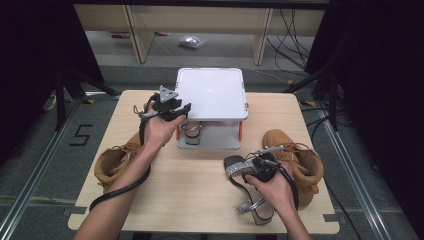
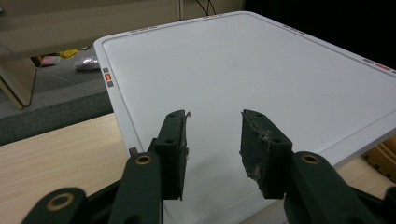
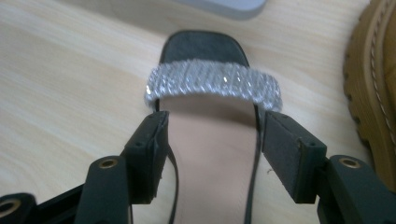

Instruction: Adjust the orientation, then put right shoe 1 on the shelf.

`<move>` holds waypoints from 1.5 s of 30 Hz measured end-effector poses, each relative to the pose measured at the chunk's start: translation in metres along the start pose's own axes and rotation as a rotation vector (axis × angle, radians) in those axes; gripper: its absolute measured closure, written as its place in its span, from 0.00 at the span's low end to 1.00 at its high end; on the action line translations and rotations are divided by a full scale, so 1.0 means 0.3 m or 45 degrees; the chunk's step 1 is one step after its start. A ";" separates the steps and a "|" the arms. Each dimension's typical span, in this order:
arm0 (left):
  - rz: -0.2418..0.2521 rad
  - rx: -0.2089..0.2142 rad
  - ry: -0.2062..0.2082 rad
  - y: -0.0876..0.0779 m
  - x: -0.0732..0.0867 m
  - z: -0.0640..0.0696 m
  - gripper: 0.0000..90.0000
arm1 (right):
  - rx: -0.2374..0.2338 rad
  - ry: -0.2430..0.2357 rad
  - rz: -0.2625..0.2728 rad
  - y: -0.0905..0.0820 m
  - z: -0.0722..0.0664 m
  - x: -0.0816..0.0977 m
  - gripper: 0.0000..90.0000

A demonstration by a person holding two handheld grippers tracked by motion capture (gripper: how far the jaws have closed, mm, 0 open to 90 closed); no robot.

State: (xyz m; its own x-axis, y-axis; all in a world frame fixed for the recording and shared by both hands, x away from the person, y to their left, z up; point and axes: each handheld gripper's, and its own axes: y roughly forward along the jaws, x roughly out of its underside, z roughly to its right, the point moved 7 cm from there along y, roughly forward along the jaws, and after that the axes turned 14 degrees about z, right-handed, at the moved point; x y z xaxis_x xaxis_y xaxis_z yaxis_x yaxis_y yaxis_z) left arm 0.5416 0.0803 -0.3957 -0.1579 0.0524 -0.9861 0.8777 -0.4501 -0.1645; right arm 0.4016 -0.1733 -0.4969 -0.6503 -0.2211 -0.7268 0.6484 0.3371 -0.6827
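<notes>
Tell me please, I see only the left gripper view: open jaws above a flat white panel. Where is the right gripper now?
Observer: The right gripper is at the near right of the table, over a black sandal with a silver strap.
Operator: Does it grip this sandal?
Observer: It seems not. In the right gripper view the jaws stand open, one on each side of the sole.
Operator: And what is under my white panel?
Observer: The panel is the top of a two-level rack. A second sandal lies on its lower shelf.
</notes>
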 end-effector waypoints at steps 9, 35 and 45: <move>-0.012 -0.007 -0.017 0.004 0.008 -0.011 0.67 | 0.018 -0.007 -0.130 -0.053 0.027 0.040 0.46; -0.042 0.013 -0.024 0.039 0.040 -0.013 0.68 | -0.028 -0.036 -0.397 -0.070 0.018 0.089 0.42; -0.046 0.020 -0.026 0.039 0.039 -0.013 0.70 | -0.043 -0.066 -0.493 -0.005 -0.001 0.096 0.39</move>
State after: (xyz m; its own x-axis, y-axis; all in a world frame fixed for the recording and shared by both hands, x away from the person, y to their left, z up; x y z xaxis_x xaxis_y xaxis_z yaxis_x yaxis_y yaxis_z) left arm 0.5519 0.0791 -0.4092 -0.1985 0.0509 -0.9788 0.8640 -0.4623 -0.1993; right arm 0.3818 -0.1799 -0.5169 -0.8226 -0.3837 -0.4196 0.3451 0.2496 -0.9048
